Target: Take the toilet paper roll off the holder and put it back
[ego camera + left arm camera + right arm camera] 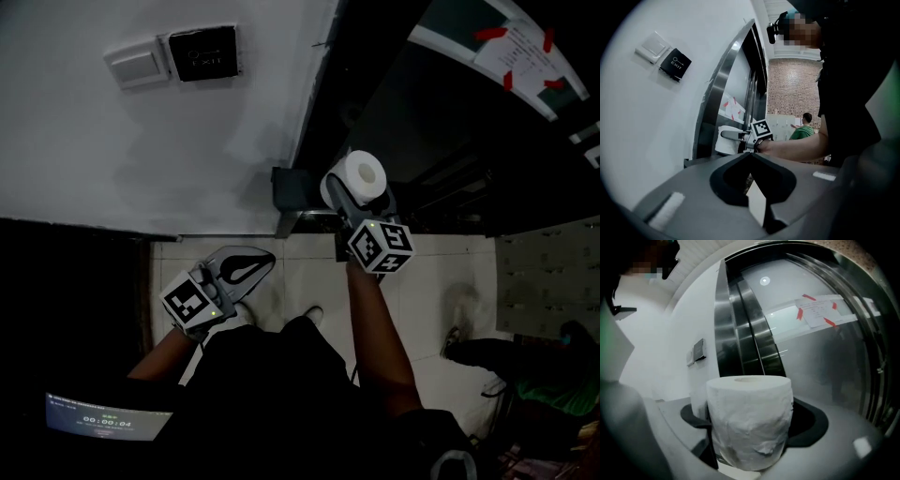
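Observation:
A white toilet paper roll [358, 178] stands upright between the jaws of my right gripper [362, 194], which is shut on its sides. In the right gripper view the toilet paper roll [750, 423] fills the gap of the right gripper [751, 437]. The roll is right beside the dark wall holder [290, 192] with its metal rod [311, 216], at the foot of the door frame. In the left gripper view the toilet paper roll [723, 144] shows far off at the rod. My left gripper [246, 265] hangs low at the left, shut and empty, and its tips meet in the left gripper [750, 154] view.
A white switch [139, 64] and a black exit button [202, 52] sit high on the white wall. Dark metal lift doors [441, 131] carry a taped paper notice [525, 47]. A person in green [553, 380] sits at the lower right on the tiled floor [422, 291].

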### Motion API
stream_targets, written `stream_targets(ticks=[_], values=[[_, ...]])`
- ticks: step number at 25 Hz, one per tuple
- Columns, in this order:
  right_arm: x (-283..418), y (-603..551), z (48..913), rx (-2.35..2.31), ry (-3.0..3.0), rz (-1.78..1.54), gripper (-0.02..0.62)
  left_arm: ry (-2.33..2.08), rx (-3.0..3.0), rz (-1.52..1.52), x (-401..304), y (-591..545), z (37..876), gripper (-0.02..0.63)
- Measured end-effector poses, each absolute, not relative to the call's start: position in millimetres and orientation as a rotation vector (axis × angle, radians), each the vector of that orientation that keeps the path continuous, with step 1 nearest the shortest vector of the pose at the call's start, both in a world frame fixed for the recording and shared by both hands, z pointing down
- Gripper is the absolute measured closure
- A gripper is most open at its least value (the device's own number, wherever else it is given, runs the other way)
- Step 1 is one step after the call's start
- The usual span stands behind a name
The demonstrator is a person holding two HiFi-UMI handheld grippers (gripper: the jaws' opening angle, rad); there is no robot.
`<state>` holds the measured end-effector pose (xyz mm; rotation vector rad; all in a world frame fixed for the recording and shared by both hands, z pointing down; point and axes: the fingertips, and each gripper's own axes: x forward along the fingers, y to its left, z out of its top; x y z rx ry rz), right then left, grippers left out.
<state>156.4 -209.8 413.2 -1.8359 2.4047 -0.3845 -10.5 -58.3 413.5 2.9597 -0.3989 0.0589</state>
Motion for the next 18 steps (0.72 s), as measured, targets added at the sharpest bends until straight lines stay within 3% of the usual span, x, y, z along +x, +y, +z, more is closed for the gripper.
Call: stream_targets(ticks=[18], values=[[282.7,-195.9,484.7,-1.490,1.672,-0.898,0.140,-0.327,2.965,0.102,15.6,-40.3,415.0,0.606]])
